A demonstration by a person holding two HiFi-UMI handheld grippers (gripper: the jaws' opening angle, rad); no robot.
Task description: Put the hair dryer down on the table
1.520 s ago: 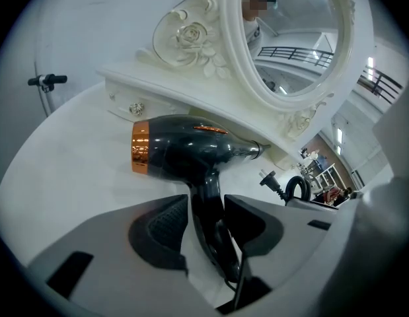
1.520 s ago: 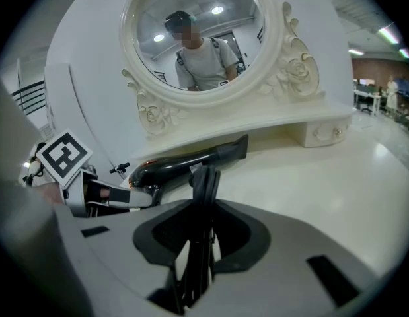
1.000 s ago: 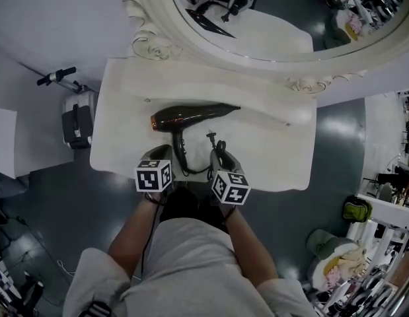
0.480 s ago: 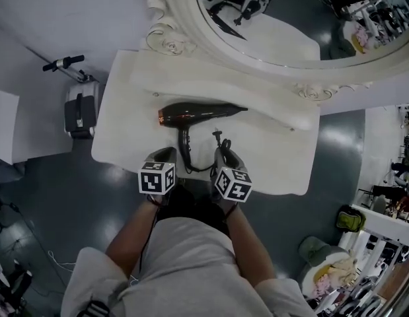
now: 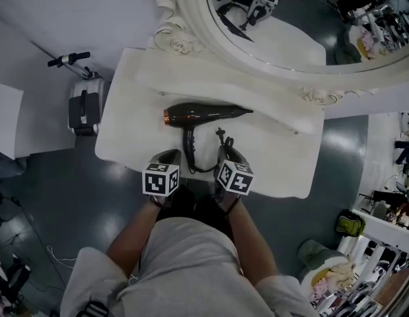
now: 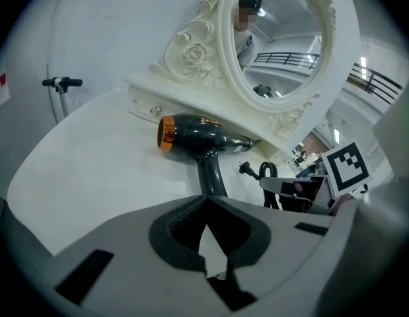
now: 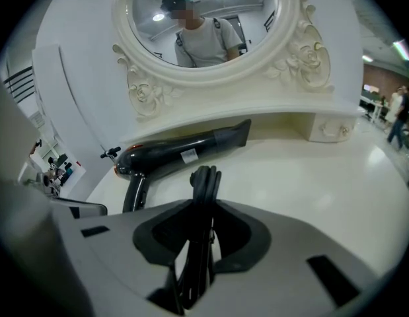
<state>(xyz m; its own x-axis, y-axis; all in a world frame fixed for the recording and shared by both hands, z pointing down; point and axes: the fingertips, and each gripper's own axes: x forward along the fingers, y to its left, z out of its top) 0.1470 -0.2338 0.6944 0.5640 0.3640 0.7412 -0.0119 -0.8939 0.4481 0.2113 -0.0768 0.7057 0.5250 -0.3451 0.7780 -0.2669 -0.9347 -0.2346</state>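
Observation:
The dark hair dryer (image 5: 205, 113) with a copper rear ring lies on its side on the white dressing table (image 5: 273, 147), its handle pointing toward me. The dryer (image 6: 203, 136) is apart from my left gripper (image 5: 166, 158), which sits just left of the handle, shut and empty (image 6: 206, 222). My right gripper (image 5: 225, 153) is shut on the bundled black cord (image 7: 204, 180) right of the handle. The dryer (image 7: 181, 152) lies beyond it. The plug (image 5: 220, 133) rests on the table by the cord.
An ornate oval mirror (image 5: 290, 25) rises behind a raised shelf (image 5: 191, 78) at the table's back. A grey case with a handlebar (image 5: 82, 104) stands on the floor to the left. The table's front edge is right under both grippers.
The head view has drifted a little, so the table sits lower and further right in the picture. The dryer and both grippers keep their places on the table.

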